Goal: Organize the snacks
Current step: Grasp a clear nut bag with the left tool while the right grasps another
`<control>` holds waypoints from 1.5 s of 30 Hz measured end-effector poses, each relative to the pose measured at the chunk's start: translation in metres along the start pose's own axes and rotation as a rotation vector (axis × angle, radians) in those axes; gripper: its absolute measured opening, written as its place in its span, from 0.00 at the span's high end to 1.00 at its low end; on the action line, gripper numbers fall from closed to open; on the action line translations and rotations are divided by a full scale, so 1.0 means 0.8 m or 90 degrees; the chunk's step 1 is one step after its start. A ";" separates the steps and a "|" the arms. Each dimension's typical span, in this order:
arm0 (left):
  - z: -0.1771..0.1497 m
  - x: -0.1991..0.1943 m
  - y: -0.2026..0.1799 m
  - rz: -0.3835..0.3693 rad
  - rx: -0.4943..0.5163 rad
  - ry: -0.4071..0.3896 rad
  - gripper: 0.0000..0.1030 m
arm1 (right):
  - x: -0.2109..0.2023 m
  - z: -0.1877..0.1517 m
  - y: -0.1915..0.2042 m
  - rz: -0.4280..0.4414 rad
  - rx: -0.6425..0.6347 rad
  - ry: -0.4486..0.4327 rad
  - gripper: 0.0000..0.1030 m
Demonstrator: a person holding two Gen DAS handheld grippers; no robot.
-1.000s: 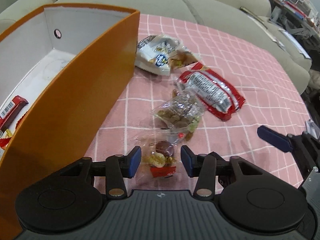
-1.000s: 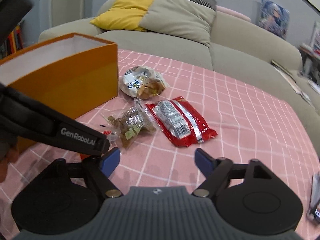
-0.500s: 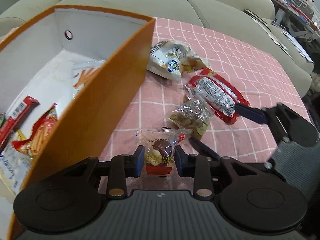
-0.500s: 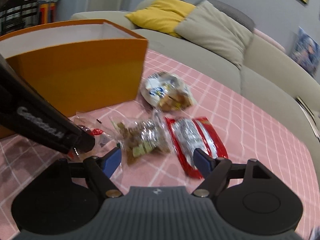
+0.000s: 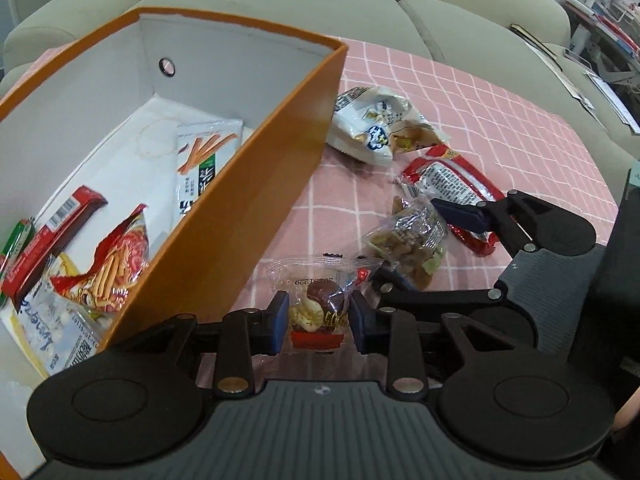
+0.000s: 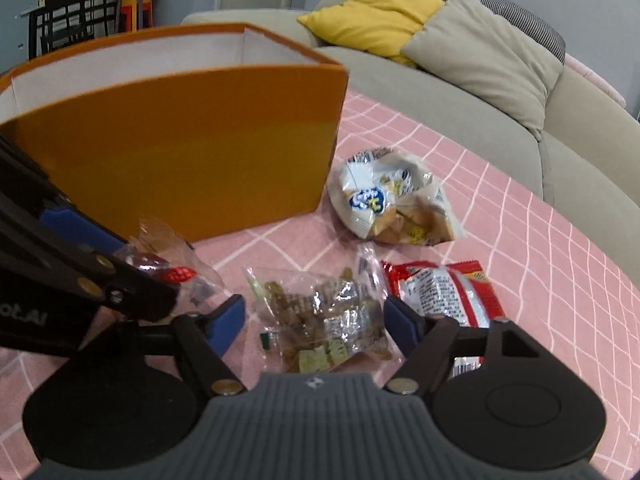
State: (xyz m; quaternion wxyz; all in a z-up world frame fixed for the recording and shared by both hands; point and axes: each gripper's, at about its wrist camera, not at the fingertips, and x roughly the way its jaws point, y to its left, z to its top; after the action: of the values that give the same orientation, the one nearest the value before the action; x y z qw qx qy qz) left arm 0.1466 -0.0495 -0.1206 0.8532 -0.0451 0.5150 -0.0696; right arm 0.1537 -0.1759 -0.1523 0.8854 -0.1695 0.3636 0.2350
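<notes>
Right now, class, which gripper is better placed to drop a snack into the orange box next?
Left. The left gripper is shut on the chocolate packet right beside the box. The right gripper is closing around the nut bag, farther from the box.

Clear candy wrapper (image 5: pixel 316 280): printed date code, seen mirrored, read "20251229". Left gripper (image 6: pixel 24 316) body: partial lettering "ot.AI".

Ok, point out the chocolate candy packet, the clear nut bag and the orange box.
chocolate candy packet (image 5: pixel 318 312), left wrist view, the chocolate inside.
clear nut bag (image 6: pixel 324 322), right wrist view, its middle.
orange box (image 6: pixel 176 152), right wrist view, outer wall.
</notes>
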 end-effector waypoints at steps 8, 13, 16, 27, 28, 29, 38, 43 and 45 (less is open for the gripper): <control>-0.006 -0.006 0.003 0.000 -0.009 0.001 0.66 | -0.003 -0.001 0.008 -0.013 0.005 0.012 0.47; -0.010 -0.013 0.004 -0.006 -0.010 -0.002 0.66 | -0.011 -0.004 0.013 -0.015 0.013 0.024 0.52; -0.014 -0.018 0.004 -0.009 -0.013 -0.004 0.66 | -0.022 -0.009 0.017 -0.016 0.033 0.030 0.53; -0.028 -0.049 0.000 -0.035 -0.022 -0.018 0.66 | -0.084 -0.030 0.027 -0.022 0.137 0.036 0.55; -0.029 -0.053 0.000 -0.039 -0.023 -0.022 0.66 | -0.092 -0.030 0.029 -0.023 0.145 0.032 0.55; -0.030 -0.057 -0.001 -0.042 -0.023 -0.026 0.66 | -0.098 -0.031 0.030 -0.023 0.151 0.029 0.54; -0.034 -0.102 -0.006 -0.065 -0.016 -0.064 0.66 | -0.159 -0.023 0.036 -0.030 0.189 -0.018 0.54; -0.032 -0.132 -0.004 -0.073 -0.008 -0.095 0.66 | -0.182 -0.009 0.038 -0.029 0.203 -0.045 0.54; -0.029 -0.143 0.000 -0.072 -0.006 -0.109 0.66 | -0.187 -0.002 0.039 -0.025 0.206 -0.052 0.54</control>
State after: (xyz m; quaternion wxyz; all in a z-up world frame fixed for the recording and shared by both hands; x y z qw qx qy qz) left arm 0.0736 -0.0305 -0.0315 0.8885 -0.0839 0.4373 -0.1110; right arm 0.0425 -0.1946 -0.0488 0.9195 -0.0221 0.3570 0.1629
